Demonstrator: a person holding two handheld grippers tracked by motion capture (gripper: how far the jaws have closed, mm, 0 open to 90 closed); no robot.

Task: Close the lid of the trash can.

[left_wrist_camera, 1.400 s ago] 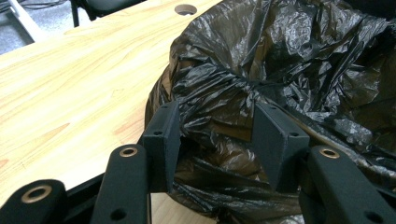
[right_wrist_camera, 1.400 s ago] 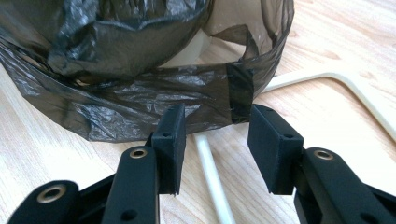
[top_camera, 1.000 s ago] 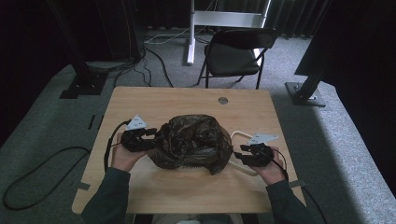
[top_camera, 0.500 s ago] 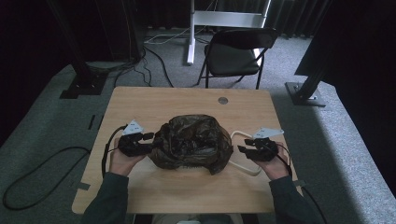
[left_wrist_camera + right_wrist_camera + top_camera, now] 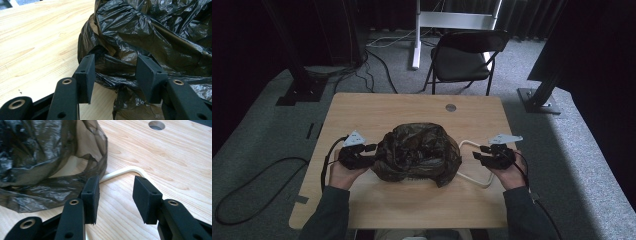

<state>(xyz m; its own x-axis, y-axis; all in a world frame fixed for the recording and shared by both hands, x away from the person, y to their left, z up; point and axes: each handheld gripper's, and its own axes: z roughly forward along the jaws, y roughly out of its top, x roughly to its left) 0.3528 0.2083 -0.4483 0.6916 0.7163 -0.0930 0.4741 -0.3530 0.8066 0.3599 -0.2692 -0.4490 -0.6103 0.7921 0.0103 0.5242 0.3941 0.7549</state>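
Note:
A crumpled dark plastic bag [image 5: 417, 152] lies heaped in the middle of the wooden table [image 5: 412, 107]. A white loop-shaped handle [image 5: 472, 175] sticks out from under its right side. My left gripper [image 5: 371, 151] is at the bag's left edge. Its jaws stand wide, with folds of the bag [image 5: 155, 30] just at and beyond the left gripper's [image 5: 116, 67] tips and bare wood between the pads. My right gripper [image 5: 477, 152] is open a short way right of the bag. The right gripper [image 5: 116, 187] points at the white handle [image 5: 125, 170], with the bag [image 5: 32, 157] to its left.
A round cable hole [image 5: 450, 107] sits near the table's far edge. A black folding chair [image 5: 462, 57] stands behind the table. Cables run over the grey floor [image 5: 257, 165] on the left, and dark stands flank the table.
My right gripper has drawn a little to the right and farther back, away from the bag's edge. The left gripper and the bag have stayed about where they were.

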